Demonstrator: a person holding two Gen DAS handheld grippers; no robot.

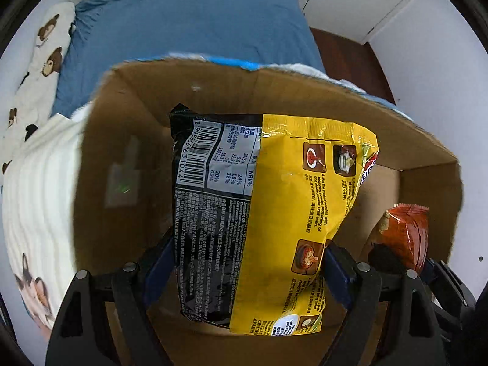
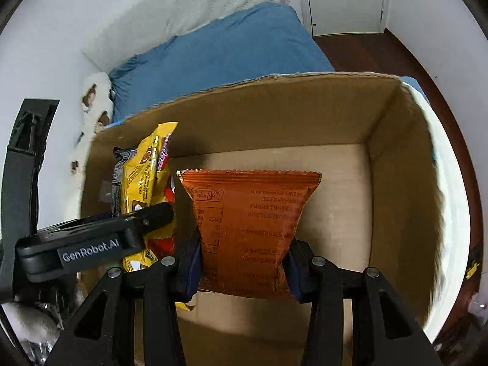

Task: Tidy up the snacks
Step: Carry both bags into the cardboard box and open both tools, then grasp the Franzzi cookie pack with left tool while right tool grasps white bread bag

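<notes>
My left gripper (image 1: pixel 247 271) is shut on a yellow and black noodle packet (image 1: pixel 259 213) and holds it upright inside an open cardboard box (image 1: pixel 128 152). My right gripper (image 2: pixel 244 265) is shut on an orange-brown snack packet (image 2: pixel 247 225) and holds it upright inside the same box (image 2: pixel 396 167). In the right wrist view the noodle packet (image 2: pixel 143 177) and the left gripper's body (image 2: pixel 88 247) show at the left. In the left wrist view the orange-brown packet (image 1: pixel 405 231) shows at the lower right.
The box stands on a bed with a blue sheet (image 1: pixel 189 21) and a white ribbed blanket (image 1: pixel 39 189). A white bear-print pillow (image 1: pixel 39 61) lies at the left. Dark wood floor (image 2: pixel 366 52) and white cupboard doors (image 2: pixel 344 0) are beyond the bed.
</notes>
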